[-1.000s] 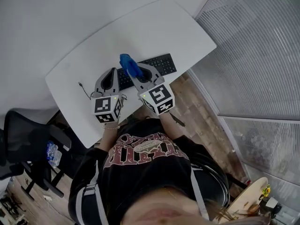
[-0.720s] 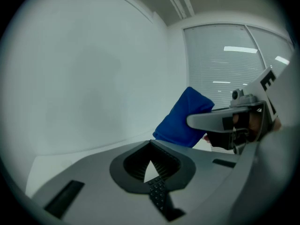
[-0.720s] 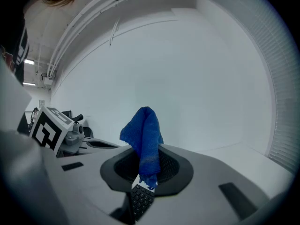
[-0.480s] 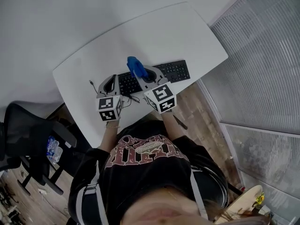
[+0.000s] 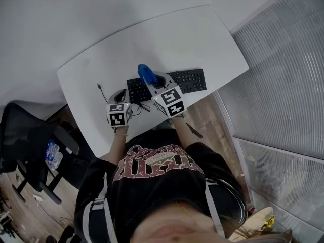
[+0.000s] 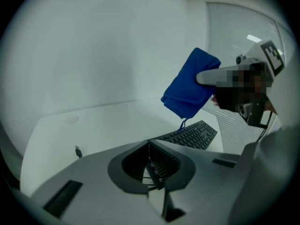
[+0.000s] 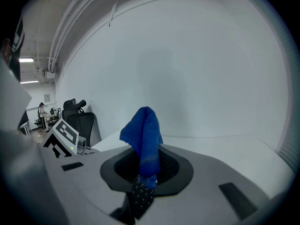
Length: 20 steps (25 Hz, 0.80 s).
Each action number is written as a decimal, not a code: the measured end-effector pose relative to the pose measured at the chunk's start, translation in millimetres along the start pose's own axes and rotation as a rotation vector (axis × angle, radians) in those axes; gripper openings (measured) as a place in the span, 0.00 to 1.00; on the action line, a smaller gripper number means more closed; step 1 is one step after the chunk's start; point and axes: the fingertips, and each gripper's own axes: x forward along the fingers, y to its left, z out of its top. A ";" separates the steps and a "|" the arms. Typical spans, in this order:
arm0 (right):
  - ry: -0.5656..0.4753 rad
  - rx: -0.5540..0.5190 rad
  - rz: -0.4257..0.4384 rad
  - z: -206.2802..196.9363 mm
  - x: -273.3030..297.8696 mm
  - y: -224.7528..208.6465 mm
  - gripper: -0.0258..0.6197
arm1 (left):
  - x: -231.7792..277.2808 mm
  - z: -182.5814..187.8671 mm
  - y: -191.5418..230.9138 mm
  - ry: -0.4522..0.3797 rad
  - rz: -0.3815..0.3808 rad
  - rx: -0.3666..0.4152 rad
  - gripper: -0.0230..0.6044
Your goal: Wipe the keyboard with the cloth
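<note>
A black keyboard [image 5: 182,81] [image 6: 190,135] lies near the front edge of the white table [image 5: 167,39]. My right gripper [image 5: 151,80] [image 7: 143,184] is shut on a blue cloth [image 5: 145,73] [image 7: 144,135] and holds it raised over the keyboard's left half. In the left gripper view the cloth [image 6: 191,84] hangs in the air above the keyboard. My left gripper [image 5: 123,92] [image 6: 151,165] sits at the keyboard's left end with its jaws together and nothing clearly held.
A thin dark cable with a plug end [image 5: 99,87] [image 6: 77,151] lies on the table left of the keyboard and loops by the left gripper. A black office chair [image 5: 30,135] stands at the left. A ribbed glass wall [image 5: 283,85] runs along the right.
The head camera has shifted, so the table sits further right in view. Both grippers keep about the same places by the keyboard, and the cloth stays raised in the right gripper.
</note>
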 end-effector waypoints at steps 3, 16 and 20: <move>0.029 0.001 0.032 -10.7 10.6 -1.1 0.13 | 13.3 -26.3 3.0 0.080 0.005 -0.012 0.10; 0.111 -0.015 0.156 -37.2 51.5 9.2 0.13 | 39.6 -72.1 8.8 0.220 0.035 -0.046 0.10; 0.105 0.001 0.209 -39.0 62.8 19.5 0.13 | 39.4 -70.0 7.5 0.206 0.038 -0.060 0.10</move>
